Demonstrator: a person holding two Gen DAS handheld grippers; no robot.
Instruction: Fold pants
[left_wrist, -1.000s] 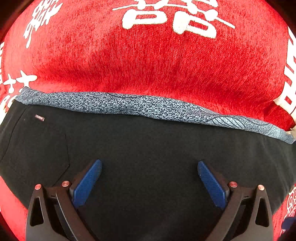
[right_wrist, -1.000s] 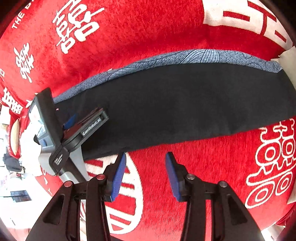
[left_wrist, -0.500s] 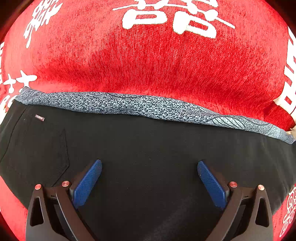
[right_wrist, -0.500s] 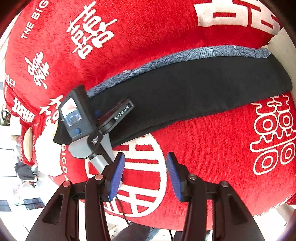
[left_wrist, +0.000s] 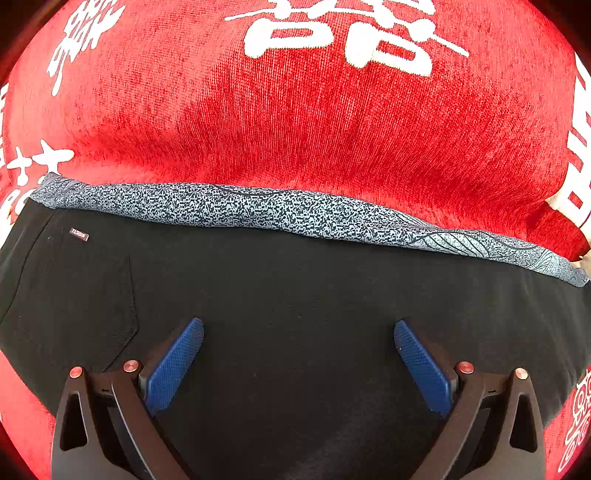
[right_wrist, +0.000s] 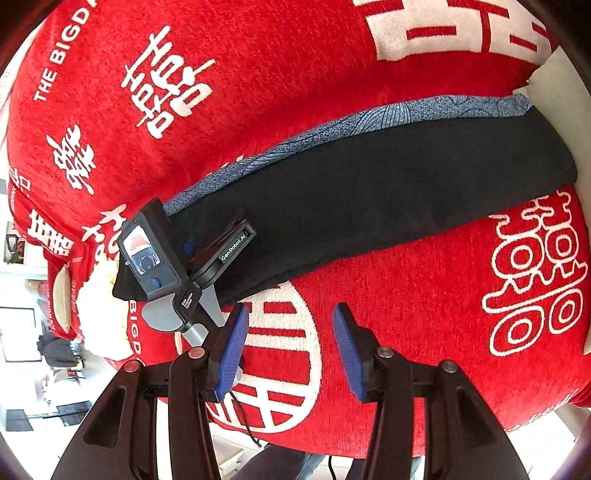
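Black pants (left_wrist: 295, 280) lie folded lengthwise on the red cloth, with a grey-blue patterned strip (left_wrist: 295, 214) along their far edge. A small label (left_wrist: 78, 234) and a back pocket seam mark the waist end at the left. My left gripper (left_wrist: 298, 326) stands wide open right over the black fabric, pinching nothing. In the right wrist view the pants (right_wrist: 388, 192) run from lower left to upper right, and the left gripper (right_wrist: 214, 236) sits at their waist end. My right gripper (right_wrist: 291, 314) hangs partly open above the bare cloth, on the near side of the pants, with nothing between its pads.
The red cloth (right_wrist: 406, 314) with white characters covers the table and drapes over its near edge. A bare white table corner (right_wrist: 554, 85) shows past the pants' far end. A thin black cable (right_wrist: 243, 417) and a person's leg (right_wrist: 280, 461) are below the near edge.
The right gripper has lifted and drawn back from the pants, so more of the cloth and table edge shows. The left gripper and the pants have kept still.
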